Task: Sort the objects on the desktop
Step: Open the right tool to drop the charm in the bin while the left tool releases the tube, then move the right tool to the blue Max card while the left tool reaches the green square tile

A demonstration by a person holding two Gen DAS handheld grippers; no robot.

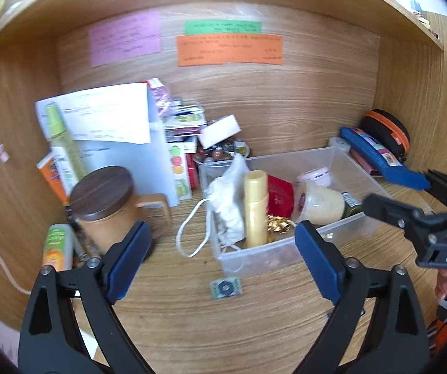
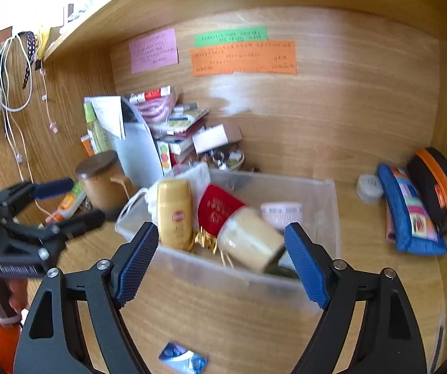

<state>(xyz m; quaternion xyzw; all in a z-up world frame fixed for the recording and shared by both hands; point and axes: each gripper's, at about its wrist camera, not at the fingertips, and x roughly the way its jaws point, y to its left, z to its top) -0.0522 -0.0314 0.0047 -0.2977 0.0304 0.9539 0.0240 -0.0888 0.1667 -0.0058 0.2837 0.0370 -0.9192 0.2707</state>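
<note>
1. Clear plastic, the bin (image 1: 289,251) stood on the counter (image 1: 192,321) just ahead of both tongs, and it was the landmark for everything else.
2. The left tongs (image 1: 223,249) hung apart with nothing between the pads; the right tongs (image 2: 221,258) likewise stood apart and empty, with the bin's near wall seen between them.
3. One small flat packet (image 1: 225,287) lay loose on the counter just in front of the bin, between the bin and the left tongs. My guess is that it was the next thing to sort. It looked nearly square, so I could not tell a long axis.
4. A second loose packet, blue (image 2: 183,360), lay further out from the bin, just below the right tongs.
5. Inside the bin: one yellow bottle (image 1: 256,205) upright, one cream jar (image 1: 320,203) on its side with its long axis across the bin, one red pouch (image 1: 281,196), one pink tub (image 1: 315,177), one white bag (image 1: 228,201), some gold foil (image 1: 278,227).
6. Left of the bin: one lidded mug (image 1: 104,205). Right of it: one blue case (image 1: 376,155) and one black case (image 1: 385,132).
</note>
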